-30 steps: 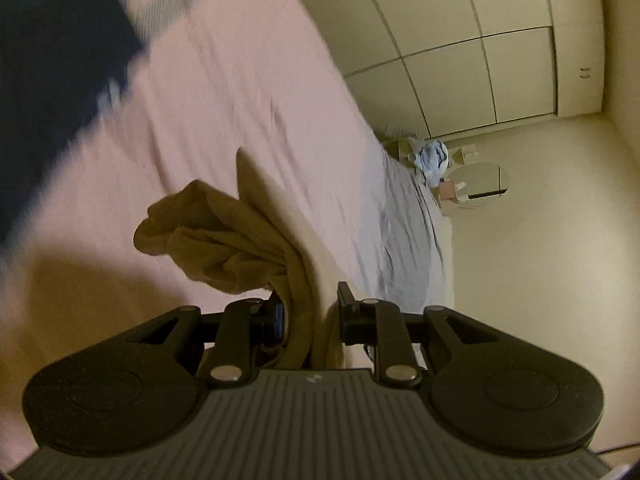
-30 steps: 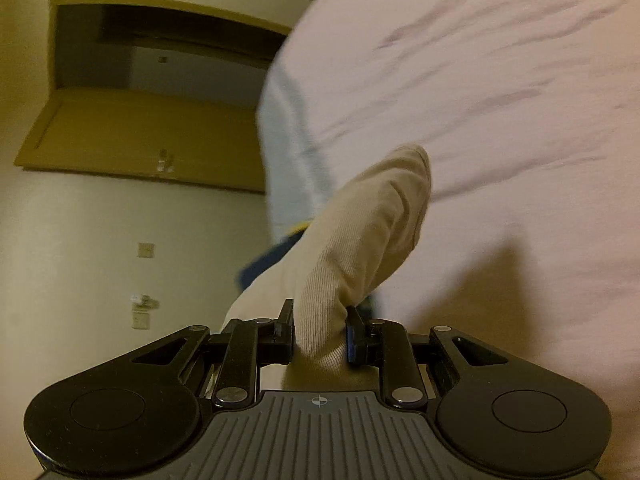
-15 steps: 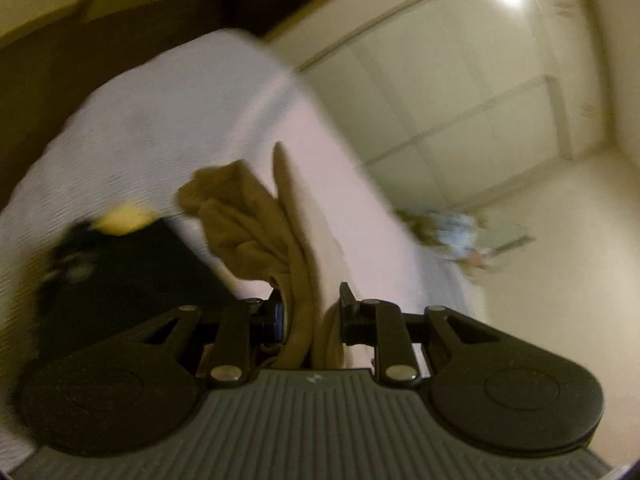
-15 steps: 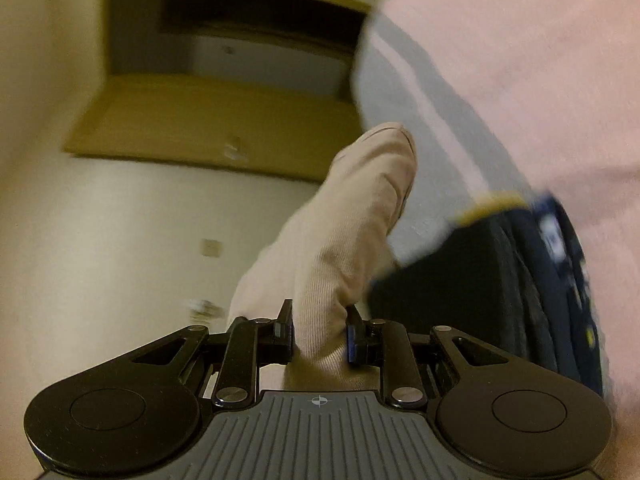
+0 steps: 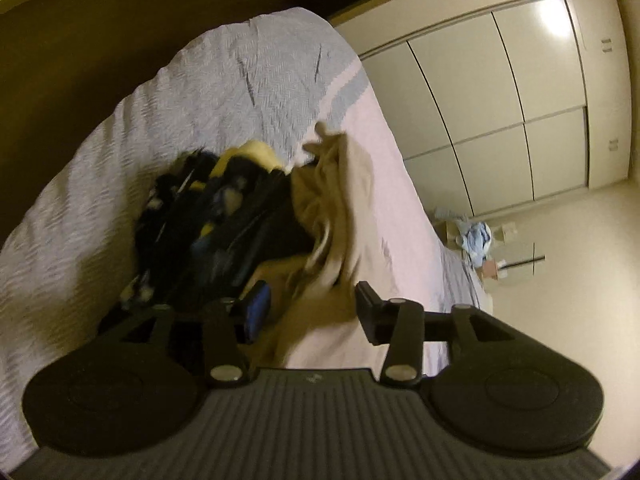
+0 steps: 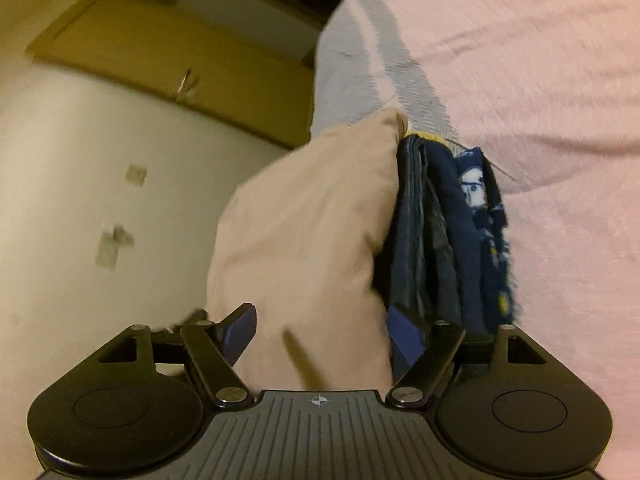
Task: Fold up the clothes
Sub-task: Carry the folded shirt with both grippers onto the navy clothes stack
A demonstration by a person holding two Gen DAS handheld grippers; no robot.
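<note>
A folded beige garment (image 6: 304, 248) lies against a stack of dark navy clothes (image 6: 448, 240) with yellow trim on the pink bed sheet (image 6: 540, 80). My right gripper (image 6: 324, 332) stands open around the garment's near end, its blue-padded fingers apart on either side. In the left wrist view the same beige garment (image 5: 336, 200) rests beside the navy and yellow pile (image 5: 216, 224). My left gripper (image 5: 312, 312) is open too, with the cloth lying loose between and beyond its fingers.
The bed has a grey-white textured cover (image 5: 168, 112) near its head. Cream wardrobe doors (image 5: 500, 100) fill the far wall, with a small heap of things (image 5: 476, 236) on the floor. A brown door (image 6: 168, 52) shows in the right wrist view.
Both grippers carried the beige garment across the bed to the navy pile, then went from shut on it to open. The garment now rests against the pile.
</note>
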